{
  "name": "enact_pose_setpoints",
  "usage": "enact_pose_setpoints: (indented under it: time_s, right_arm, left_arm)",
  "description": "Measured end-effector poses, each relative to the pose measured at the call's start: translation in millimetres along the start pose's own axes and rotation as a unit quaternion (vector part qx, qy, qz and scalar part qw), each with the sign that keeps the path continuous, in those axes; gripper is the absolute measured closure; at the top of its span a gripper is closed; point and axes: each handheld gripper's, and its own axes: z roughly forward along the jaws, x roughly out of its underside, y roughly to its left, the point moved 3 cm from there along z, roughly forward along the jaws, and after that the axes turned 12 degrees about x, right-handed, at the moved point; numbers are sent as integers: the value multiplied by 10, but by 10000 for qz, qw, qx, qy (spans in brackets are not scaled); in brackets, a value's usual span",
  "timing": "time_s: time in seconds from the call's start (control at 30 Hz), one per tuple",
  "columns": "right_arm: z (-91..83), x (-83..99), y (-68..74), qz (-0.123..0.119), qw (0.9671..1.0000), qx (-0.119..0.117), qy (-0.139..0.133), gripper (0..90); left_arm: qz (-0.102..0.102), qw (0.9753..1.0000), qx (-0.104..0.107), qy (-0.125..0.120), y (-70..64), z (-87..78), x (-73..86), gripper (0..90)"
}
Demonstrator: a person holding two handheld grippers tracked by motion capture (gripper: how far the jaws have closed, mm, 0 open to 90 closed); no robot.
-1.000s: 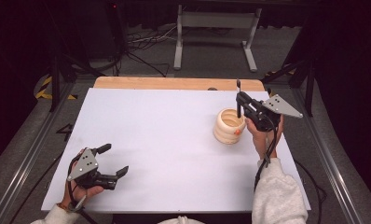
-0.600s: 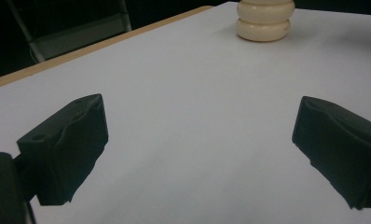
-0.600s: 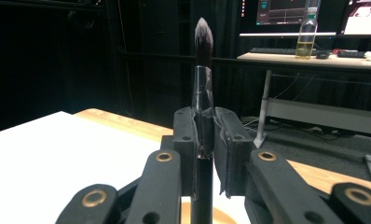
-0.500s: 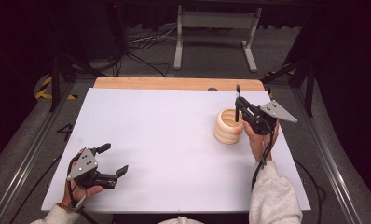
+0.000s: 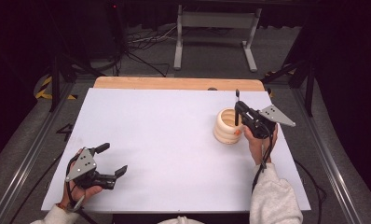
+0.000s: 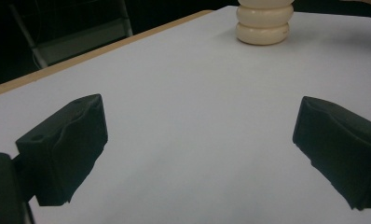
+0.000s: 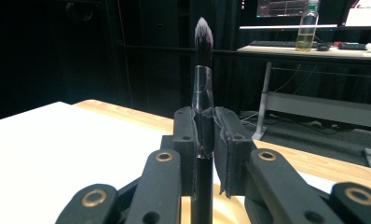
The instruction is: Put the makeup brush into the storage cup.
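— Tongs first. What do you record?

— Right gripper (image 5: 238, 117) is clamped on a black brush (image 7: 202, 88), held upright, bristles up, directly over the cream ribbed pot (image 5: 229, 126) at the table's right side. Left gripper (image 5: 110, 161) rests near the front left corner, jaws spread wide, nothing between them.

— Differences between views?

— The right gripper view shows the pads pinching the handle and a sliver of pot rim below. The left gripper view shows the pot (image 6: 264, 22) far across the sheet, well apart. The high view places both.

— Surface and room?

— White sheet on a wooden table (image 5: 174, 83), dark room, cables on the floor, a desk with a bottle (image 7: 308, 28) and monitors.

— Any writing?

— None legible.
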Motion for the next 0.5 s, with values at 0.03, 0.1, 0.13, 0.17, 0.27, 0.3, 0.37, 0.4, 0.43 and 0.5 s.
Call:
enact_pose_setpoints:
  time_s: [0.03, 0.1, 0.13, 0.17, 0.27, 0.3, 0.37, 0.4, 0.43, 0.5]
  right_arm:
    - [-4, 13, 9, -17, 10000, 1, 20, 800]
    - [-20, 25, 18, -31, 10000, 5, 12, 801]
    - [-25, 31, 22, -15, 10000, 8, 16, 801]
    - [-29, 37, 25, 0, 10000, -5, 16, 800]
    - [-24, 78, 49, -89, 9999, 2, 81, 801]
    - [-20, 93, 57, -117, 9999, 13, 98, 801]
    - [-13, 108, 66, -100, 9999, -14, 127, 801]
    - [-10, 115, 70, -116, 9998, -19, 136, 800]
    - [-10, 115, 70, -116, 9998, -19, 136, 800]
    - [-9, 123, 77, -137, 9998, -18, 137, 800]
  left_arm:
    - [4, 10000, -15, -3, 3, -14, -7, 37]
    - [-29, 10000, -36, -85, 13, -37, -15, 37]
    - [-31, 9999, -55, -83, 15, -44, -14, 37]
    - [-14, 10000, -63, -68, 17, -51, -13, 37]
    - [-7, 9999, -62, -94, 8, -61, -24, 37]
    - [-7, 9999, -65, -100, 7, -63, -25, 37]
    - [-14, 9999, -71, -110, 10, -65, -23, 37]
    - [-9, 9999, -63, -102, 14, -66, -21, 37]
    - [-9, 9999, -63, -102, 14, -66, -21, 37]
    - [-17, 9999, -67, -122, 17, -65, -22, 37]
